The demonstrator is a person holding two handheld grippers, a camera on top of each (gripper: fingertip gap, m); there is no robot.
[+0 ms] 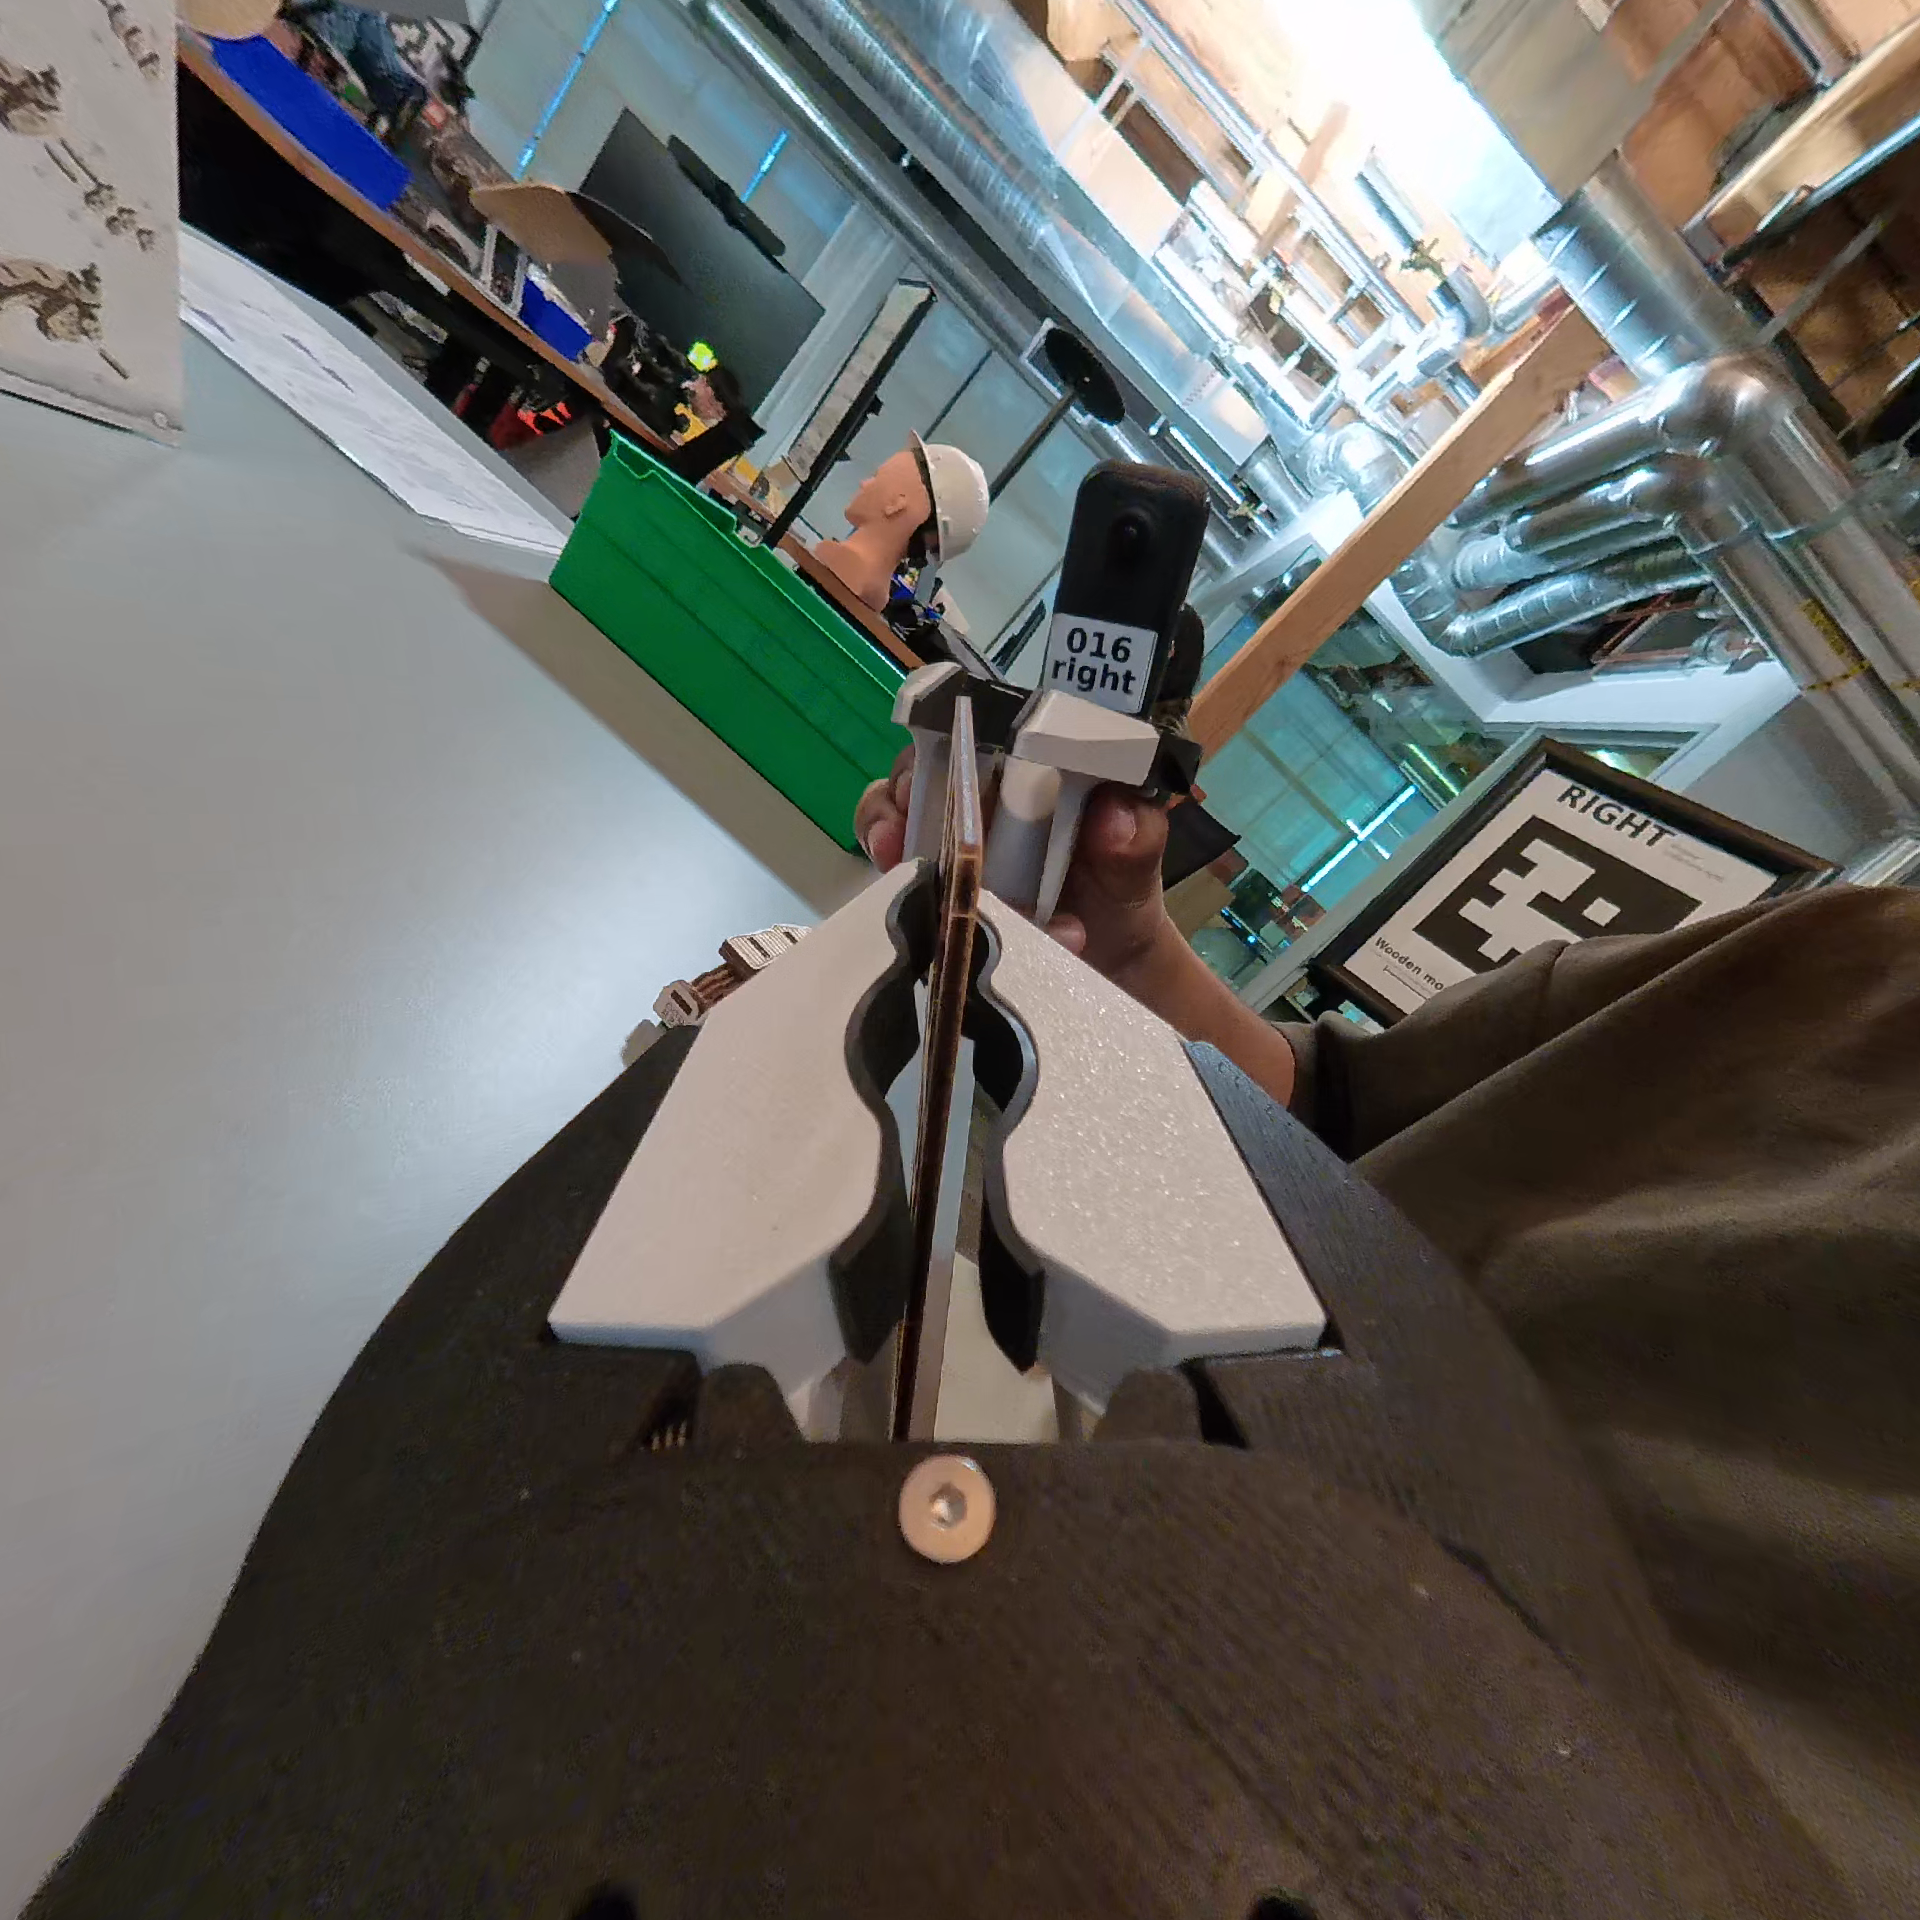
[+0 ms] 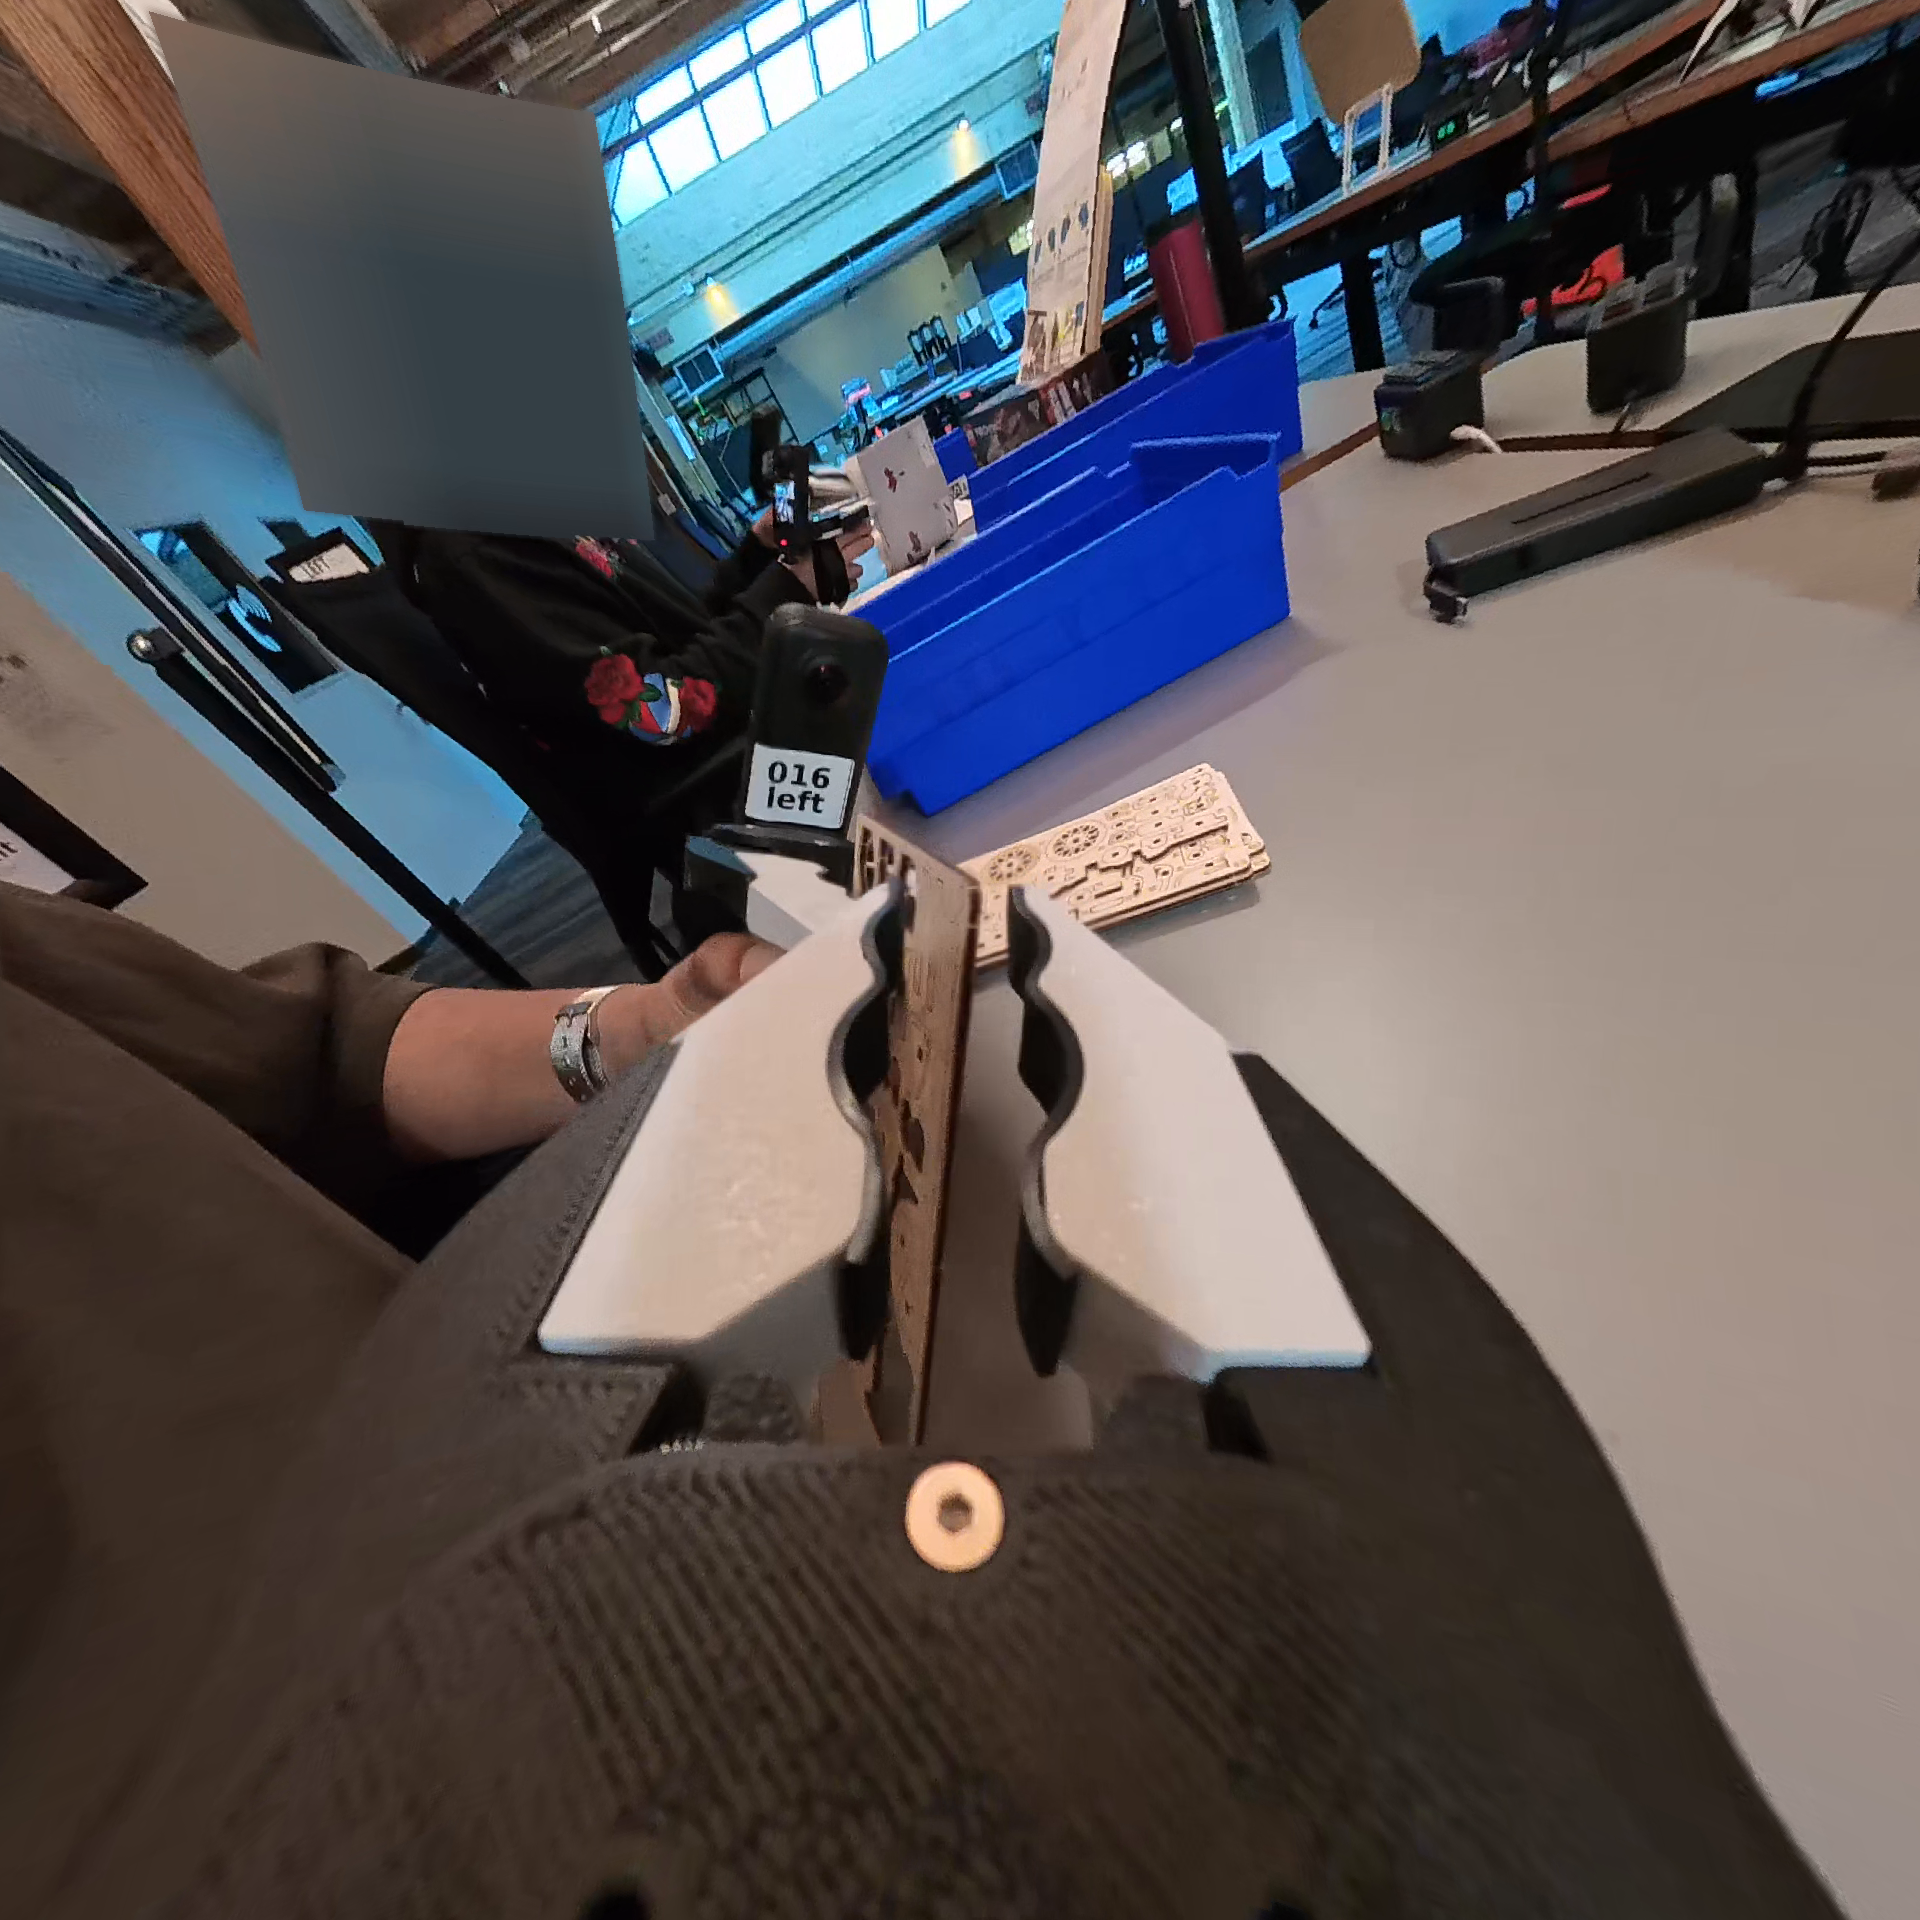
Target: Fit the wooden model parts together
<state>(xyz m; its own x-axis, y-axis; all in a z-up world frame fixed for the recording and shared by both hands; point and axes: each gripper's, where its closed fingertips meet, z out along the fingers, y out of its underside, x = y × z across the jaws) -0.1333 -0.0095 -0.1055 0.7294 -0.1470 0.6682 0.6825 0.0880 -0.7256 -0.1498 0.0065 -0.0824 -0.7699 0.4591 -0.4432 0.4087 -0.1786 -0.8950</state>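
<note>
A thin laser-cut wooden sheet (image 1: 964,831) stands on edge and spans between both grippers. My left gripper (image 1: 943,904) is shut on its near end. In the right wrist view the sheet (image 2: 935,1039) lies against the left finger (image 2: 769,1122). A gap of table shows between the sheet and the right finger (image 2: 1143,1122), so my right gripper (image 2: 958,904) is open around it. The right gripper (image 1: 982,831) shows at the sheet's far end in the left wrist view. A stack of wooden part sheets (image 2: 1132,862) lies flat on the grey table (image 2: 1558,935).
Blue bins (image 2: 1091,623) stand behind the stack. A green bin (image 1: 717,644) sits at the table's far edge. Small wooden pieces (image 1: 748,951) lie near the fingers. A black device (image 2: 1590,520) lies at the right. A seated person in black (image 2: 582,644) is across. The grippers are tip to tip, or close to it.
</note>
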